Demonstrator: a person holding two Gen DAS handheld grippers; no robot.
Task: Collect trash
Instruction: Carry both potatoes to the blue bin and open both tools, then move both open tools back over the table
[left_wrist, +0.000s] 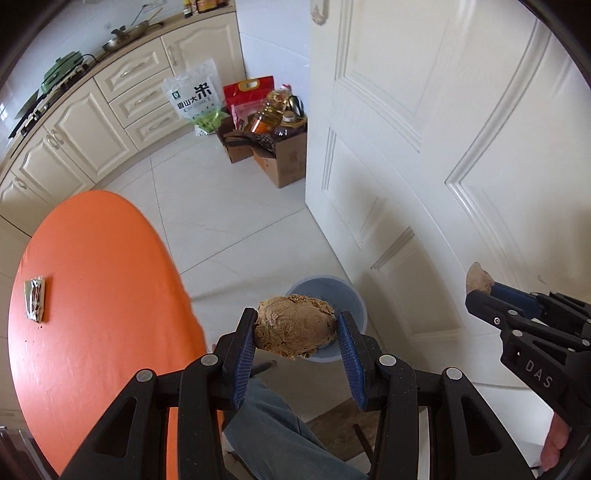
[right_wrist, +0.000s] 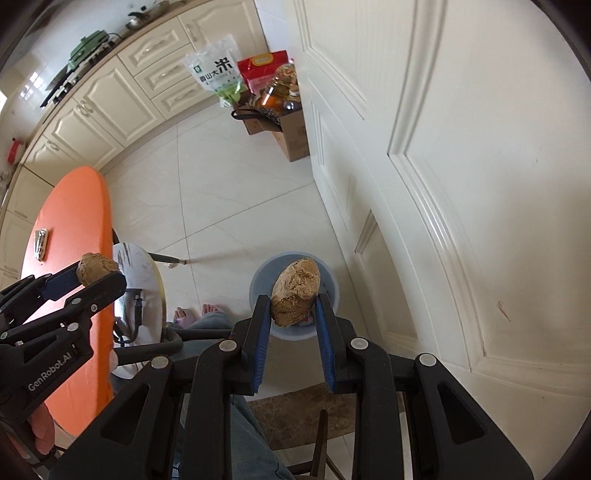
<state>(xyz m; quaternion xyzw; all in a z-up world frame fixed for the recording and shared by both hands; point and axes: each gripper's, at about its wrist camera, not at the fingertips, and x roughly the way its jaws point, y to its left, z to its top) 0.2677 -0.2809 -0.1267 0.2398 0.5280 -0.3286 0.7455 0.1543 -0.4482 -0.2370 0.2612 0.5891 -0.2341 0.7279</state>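
In the left wrist view, my left gripper is shut on a brown crumpled wad, held above the grey-blue bin on the floor. My right gripper comes in from the right, shut on a second brown wad. In the right wrist view, the right gripper holds its brown wad directly over the bin. There the left gripper is at the left with its wad. A foil wrapper lies on the orange table.
A white panelled door stands right beside the bin. Cardboard boxes with oil bottles and a rice bag sit by the cream cabinets. A person's jeans leg and bare feet are below, beside a white round stool.
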